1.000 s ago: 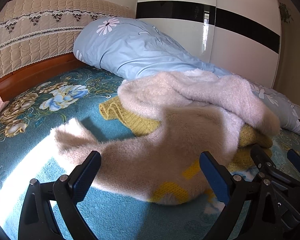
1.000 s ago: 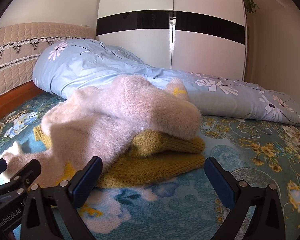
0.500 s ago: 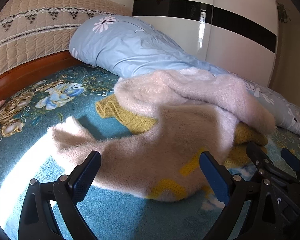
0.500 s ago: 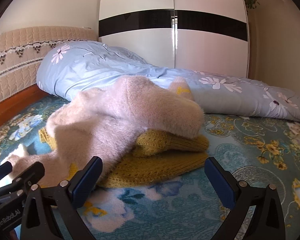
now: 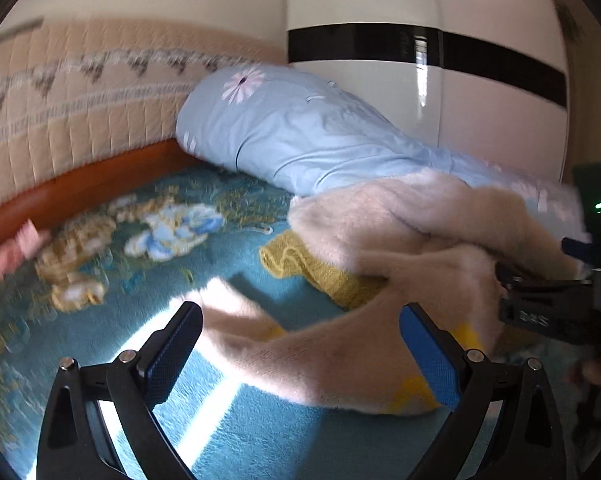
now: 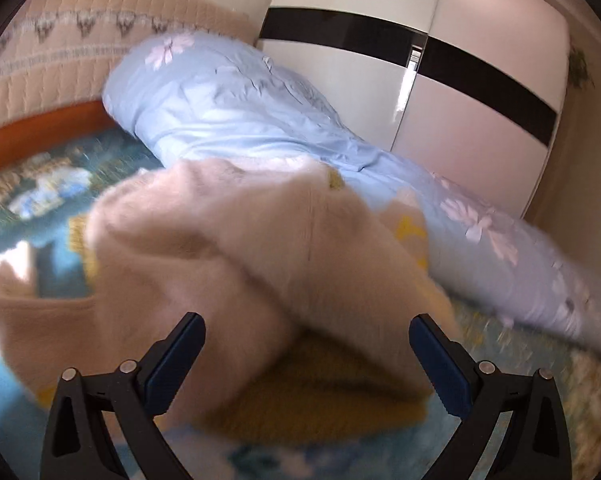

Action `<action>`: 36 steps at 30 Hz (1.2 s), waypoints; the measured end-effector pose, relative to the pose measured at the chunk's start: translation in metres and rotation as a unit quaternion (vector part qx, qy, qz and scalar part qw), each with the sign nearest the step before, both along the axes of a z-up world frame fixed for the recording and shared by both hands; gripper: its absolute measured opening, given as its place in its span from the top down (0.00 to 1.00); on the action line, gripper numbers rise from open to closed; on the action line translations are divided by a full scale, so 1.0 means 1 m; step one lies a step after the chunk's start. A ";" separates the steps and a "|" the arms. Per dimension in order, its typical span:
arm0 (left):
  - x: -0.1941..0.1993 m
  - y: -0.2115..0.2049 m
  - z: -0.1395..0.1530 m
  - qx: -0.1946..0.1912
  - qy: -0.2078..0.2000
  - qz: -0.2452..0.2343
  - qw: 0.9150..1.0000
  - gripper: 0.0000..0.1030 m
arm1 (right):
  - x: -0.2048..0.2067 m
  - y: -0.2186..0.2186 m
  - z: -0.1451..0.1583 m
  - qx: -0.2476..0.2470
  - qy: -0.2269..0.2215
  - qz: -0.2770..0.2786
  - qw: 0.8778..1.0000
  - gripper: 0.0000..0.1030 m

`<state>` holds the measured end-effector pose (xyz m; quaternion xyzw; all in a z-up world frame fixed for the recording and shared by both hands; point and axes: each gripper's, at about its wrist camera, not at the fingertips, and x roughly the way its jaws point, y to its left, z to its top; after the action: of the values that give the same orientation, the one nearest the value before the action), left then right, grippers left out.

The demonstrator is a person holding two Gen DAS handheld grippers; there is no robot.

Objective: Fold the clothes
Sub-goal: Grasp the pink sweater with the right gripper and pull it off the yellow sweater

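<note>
Now the fluffy cream sweater [image 5: 400, 248] lies heaped on the yellow knit [image 6: 320, 392] on the bed [image 5: 228, 432], just beyond both grippers' spread, empty jaws; both views are nearer than before, and blurred.

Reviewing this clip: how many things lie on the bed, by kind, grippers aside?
Garments: 2, a fluffy cream sweater lying over a mustard knit.
Bedding: 1, a rolled light blue quilt.
Small pink item by the bed's edge: 1, too blurred to identify.
Total: 4.
</note>
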<state>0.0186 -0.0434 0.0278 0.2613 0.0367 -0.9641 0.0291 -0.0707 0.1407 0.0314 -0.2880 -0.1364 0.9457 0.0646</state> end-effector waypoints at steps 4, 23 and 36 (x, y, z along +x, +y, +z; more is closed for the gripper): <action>-0.004 -0.013 -0.002 0.041 -0.009 0.004 0.999 0.04 | -0.022 -0.003 0.006 0.019 0.004 -0.018 1.000 0.02; 0.051 -0.015 0.012 0.099 0.029 -0.063 0.993 0.04 | 0.077 0.012 0.117 -0.023 -0.039 0.007 0.999 0.81; 0.155 -0.001 0.012 0.100 -0.068 -0.158 0.980 0.04 | 0.258 0.077 0.150 -0.111 -0.070 -0.011 0.991 0.81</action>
<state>0.1741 -0.0446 0.0397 0.3302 0.0888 -0.9282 -0.1469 0.1876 0.2180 0.1810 -0.3605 -0.0317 0.9316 0.0334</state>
